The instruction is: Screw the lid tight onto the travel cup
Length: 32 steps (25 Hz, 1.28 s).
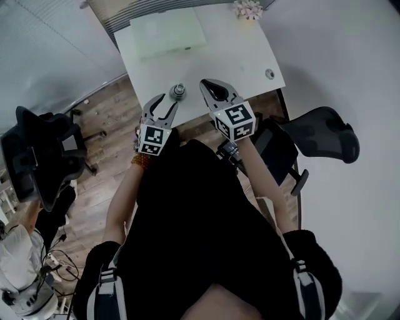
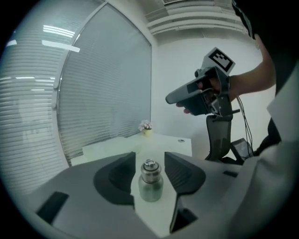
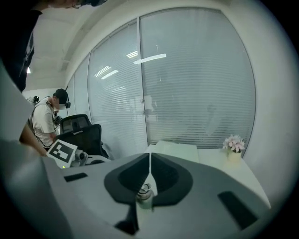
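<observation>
Travel cup (image 1: 179, 91): just one, a small clear-bodied thing with a silvery top. In the head view it stands upright near the front edge of the one white rectangular table (image 1: 250, 56). That view also has two grippers. The left gripper (image 1: 167, 101) has its jaws spread and sits just short of the cup. The right gripper (image 1: 205, 84) has its jaws pressed together, near the cup on the other side. Neither touches it. There's also one pale green flat mat (image 1: 167, 32), one little flower pot (image 1: 248, 9) at the far edge, and two black office chairs (image 1: 325, 134), one on each side.

The left gripper view gets what the head view can't. The cup (image 2: 150, 184) lines up in the gap between the spread jaws, with the pads clear of it. You can make out the silver metal lid (image 2: 149, 169) sitting on top, with a small ring. The right gripper (image 2: 170, 99) hangs in the air behind, closed up and empty.

In the right gripper view the jaws are together with nothing in them, and the cup (image 3: 145, 193) peeks out below them. Only this view shows a person in a white top (image 3: 44, 122) in the background.
</observation>
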Tool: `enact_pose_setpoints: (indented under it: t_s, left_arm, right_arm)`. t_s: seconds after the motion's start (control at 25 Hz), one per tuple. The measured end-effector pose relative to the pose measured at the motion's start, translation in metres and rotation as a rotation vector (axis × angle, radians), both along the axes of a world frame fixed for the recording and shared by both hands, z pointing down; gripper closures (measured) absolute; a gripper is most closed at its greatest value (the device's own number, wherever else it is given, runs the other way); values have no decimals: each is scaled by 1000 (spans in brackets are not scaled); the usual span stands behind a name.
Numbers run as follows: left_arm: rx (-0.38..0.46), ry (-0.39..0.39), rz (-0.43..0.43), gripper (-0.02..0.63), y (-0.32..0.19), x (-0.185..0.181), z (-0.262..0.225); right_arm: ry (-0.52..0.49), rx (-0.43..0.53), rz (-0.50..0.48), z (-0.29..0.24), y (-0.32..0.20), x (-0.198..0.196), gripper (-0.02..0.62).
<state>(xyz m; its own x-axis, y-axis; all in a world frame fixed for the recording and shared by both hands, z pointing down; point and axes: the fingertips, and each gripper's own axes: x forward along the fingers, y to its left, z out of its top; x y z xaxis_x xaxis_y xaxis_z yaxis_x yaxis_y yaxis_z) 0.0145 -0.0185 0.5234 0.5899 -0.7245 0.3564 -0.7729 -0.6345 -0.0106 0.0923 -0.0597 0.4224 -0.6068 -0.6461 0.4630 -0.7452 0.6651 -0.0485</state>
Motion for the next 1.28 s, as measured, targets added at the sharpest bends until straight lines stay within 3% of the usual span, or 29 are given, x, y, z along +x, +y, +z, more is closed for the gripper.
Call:
enact_pose_setpoints:
  t_s: [0.08, 0.32, 0.4, 0.52, 0.68, 0.84, 1.0, 1.28]
  left_arm:
    - [-34, 3, 47, 393, -6, 7, 18]
    - [-151, 0, 96, 304, -16, 11, 71]
    - [-193, -20, 122, 266, -19, 13, 91]
    - [-236, -68, 161, 247, -24, 18, 120]
    - [-285, -122, 223, 239, -25, 27, 152]
    - [-324, -119, 236, 235, -29, 35, 169]
    - [-294, -180, 267, 235, -30, 45, 179]
    - [-287, -214, 251, 249, -31, 48, 190]
  right_arm:
    - [27, -51, -28, 12, -9, -5, 587]
    - [146, -153, -206, 52, -24, -40, 466]
    - [180, -203, -263, 70, -26, -50, 416]
    - [243, -311, -333, 103, -25, -58, 288]
    - [370, -394, -410, 142, -15, -62, 272]
    - [460, -414, -463, 162, -7, -61, 265]
    - [436, -471, -455, 181, -2, -61, 265]
    - [402, -533, -418, 197, 3, -59, 267]
